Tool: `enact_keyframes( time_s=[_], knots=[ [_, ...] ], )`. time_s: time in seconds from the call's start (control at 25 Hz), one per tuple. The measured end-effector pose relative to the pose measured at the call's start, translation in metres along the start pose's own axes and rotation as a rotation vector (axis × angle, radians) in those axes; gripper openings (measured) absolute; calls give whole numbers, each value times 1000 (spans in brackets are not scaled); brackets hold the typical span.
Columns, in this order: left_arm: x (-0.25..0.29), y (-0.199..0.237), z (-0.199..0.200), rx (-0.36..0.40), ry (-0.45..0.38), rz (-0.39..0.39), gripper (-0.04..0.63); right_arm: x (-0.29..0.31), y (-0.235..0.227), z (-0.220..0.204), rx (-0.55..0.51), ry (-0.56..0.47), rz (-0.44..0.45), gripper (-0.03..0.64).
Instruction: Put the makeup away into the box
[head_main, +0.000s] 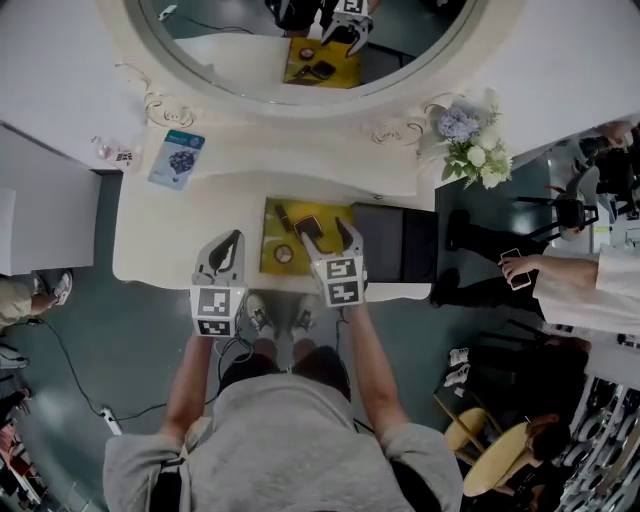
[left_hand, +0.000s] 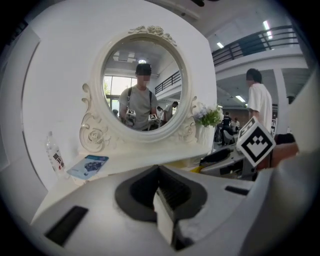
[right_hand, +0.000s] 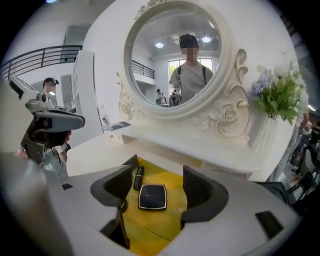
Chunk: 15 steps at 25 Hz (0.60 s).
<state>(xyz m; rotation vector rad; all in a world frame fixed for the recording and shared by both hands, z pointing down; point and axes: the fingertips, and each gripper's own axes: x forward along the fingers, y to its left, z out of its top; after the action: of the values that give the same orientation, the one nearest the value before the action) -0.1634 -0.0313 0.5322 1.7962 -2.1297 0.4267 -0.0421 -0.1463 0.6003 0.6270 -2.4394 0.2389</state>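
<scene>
One black tube (right_hand: 138, 178) lies lengthwise, pointing toward the mirror (right_hand: 172, 55).

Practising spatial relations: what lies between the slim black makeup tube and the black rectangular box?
The square black compact, below the open right gripper, per the head view.

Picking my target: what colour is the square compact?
The compact is black; right gripper view shows it best.
</scene>
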Motion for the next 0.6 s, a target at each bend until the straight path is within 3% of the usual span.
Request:
enact_keyframes(
  time_s=[0.24, 0.32, 0.6],
  knots=[
    [-9, -27, 48, 28, -89, 19, 3, -58, -10, 53, -28, -176, 23, 325],
    [-15, -36, 60, 43, -112, 22, 3, -79, -11, 66, -41, -227, 32, 256],
    [-28, -66, 88, 73, -175, 56, 4, -130, -23, 84, -94, -348, 15, 130]
  ],
)
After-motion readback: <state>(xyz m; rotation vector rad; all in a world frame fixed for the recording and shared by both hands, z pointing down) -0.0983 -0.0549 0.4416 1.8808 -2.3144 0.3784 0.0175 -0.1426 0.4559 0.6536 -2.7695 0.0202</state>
